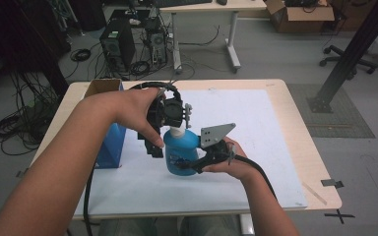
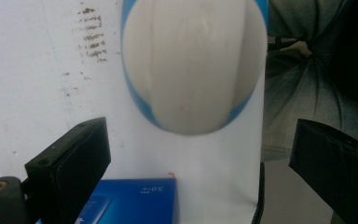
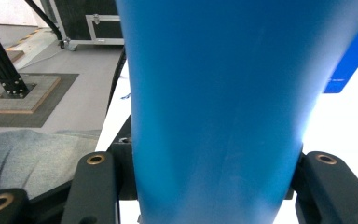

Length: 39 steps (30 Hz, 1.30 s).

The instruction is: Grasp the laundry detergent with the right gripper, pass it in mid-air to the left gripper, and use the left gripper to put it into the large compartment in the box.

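Gripping the blue bottle (image 1: 181,156) low on its side with the right gripper (image 1: 195,163), jaws squeezing the fat blue body from both sides. In the right gripper view, blue body (image 3: 219,107) sitting right between the two black jaws, touching both. Resting on, or just above, the white mat (image 1: 256,147), near the middle of the table (image 1: 300,123); hard to tell which. Standing up straight, white cap (image 1: 177,132) pointing up.

Hovering over the top of the bottle with the left gripper (image 1: 176,114), pointing down. Jaws standing wide apart, one on each side, not touching the white cap (image 2: 193,65). In the left gripper view, looking straight down at the round white cap, a thin blue ring (image 2: 131,95) peeking out around it. Holding nothing in the left gripper.

Sitting just to the left of the bottle, a blue box (image 1: 109,142), open top showing brown inside. Lying partly behind the left arm.

Farther back, past the table edge, standing on the grey floor (image 1: 275,54): a black computer box (image 1: 117,45) with lots of tangled wires (image 1: 24,125), a desk (image 1: 211,10), a brown cardboard box (image 1: 300,14).
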### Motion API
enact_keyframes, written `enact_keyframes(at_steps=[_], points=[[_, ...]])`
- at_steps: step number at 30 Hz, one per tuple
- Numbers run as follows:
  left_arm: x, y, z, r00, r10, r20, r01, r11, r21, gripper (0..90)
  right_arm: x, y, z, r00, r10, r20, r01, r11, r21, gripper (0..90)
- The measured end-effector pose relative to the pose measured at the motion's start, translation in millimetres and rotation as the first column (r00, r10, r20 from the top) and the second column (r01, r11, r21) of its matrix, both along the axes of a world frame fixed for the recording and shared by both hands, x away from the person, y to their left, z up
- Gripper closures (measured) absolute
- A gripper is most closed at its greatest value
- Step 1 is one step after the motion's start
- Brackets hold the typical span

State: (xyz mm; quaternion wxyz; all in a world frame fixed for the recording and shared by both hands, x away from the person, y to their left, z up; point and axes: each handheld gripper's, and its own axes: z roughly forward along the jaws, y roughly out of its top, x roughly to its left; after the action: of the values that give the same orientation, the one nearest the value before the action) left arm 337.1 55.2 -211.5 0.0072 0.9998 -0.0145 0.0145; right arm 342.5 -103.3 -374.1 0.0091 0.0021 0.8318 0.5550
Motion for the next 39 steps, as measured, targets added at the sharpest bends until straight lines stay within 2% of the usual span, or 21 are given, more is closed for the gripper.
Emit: enact_keyframes(at_steps=[15,39], points=[[-2.4,-3.0,-12.1,1.0000,-0.005,0.000,0.005,0.9999,0.010,5.2,-2.1,17.5,-5.9,0.9997,0.025,0.004,-0.025,0.9997,0.005,44.8],[-5.5,-12.8,-20.4,0.9998,-0.010,0.018,0.010,0.9999,0.014,4.9,-3.2,27.1,-6.0,0.9993,0.034,0.015,-0.034,0.9994,-0.002,44.8]])
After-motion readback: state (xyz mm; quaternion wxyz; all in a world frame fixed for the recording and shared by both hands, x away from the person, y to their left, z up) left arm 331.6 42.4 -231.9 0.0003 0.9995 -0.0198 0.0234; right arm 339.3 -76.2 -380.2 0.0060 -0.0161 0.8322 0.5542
